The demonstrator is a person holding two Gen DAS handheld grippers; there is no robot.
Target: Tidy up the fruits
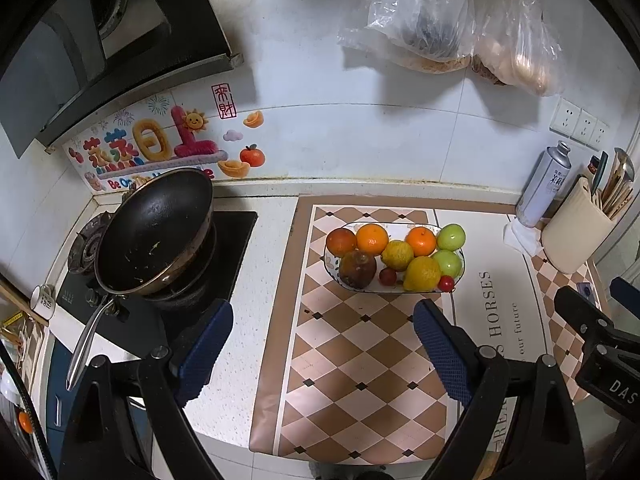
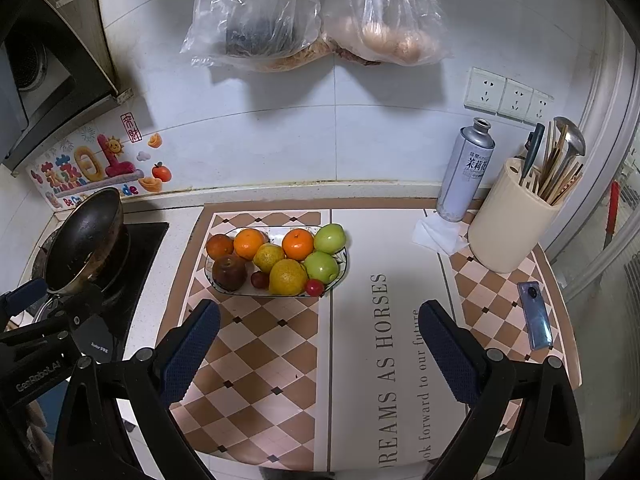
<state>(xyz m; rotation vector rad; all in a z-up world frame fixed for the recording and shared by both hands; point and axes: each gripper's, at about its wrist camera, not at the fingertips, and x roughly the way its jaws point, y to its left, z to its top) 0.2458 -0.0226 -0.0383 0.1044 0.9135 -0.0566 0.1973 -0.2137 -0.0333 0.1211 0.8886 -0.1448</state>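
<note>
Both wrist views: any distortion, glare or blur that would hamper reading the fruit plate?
Left wrist view: strong fisheye bending of the counter edge and dark corners, yet the white oval fruit plate is sharp and evenly lit. Right wrist view: same bending, soft glare on the hanging clear plastic bags, which cast shadows on the wall; the plate stays sharp, no motion blur.

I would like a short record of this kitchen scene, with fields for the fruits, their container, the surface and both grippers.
container: oval plate
fruits: two green apples, two lemons, two oranges, small red fruits
surface: checkered mat
left hand-held gripper: open, empty
right hand-held gripper: open, empty
nearby: wok, phone
</note>
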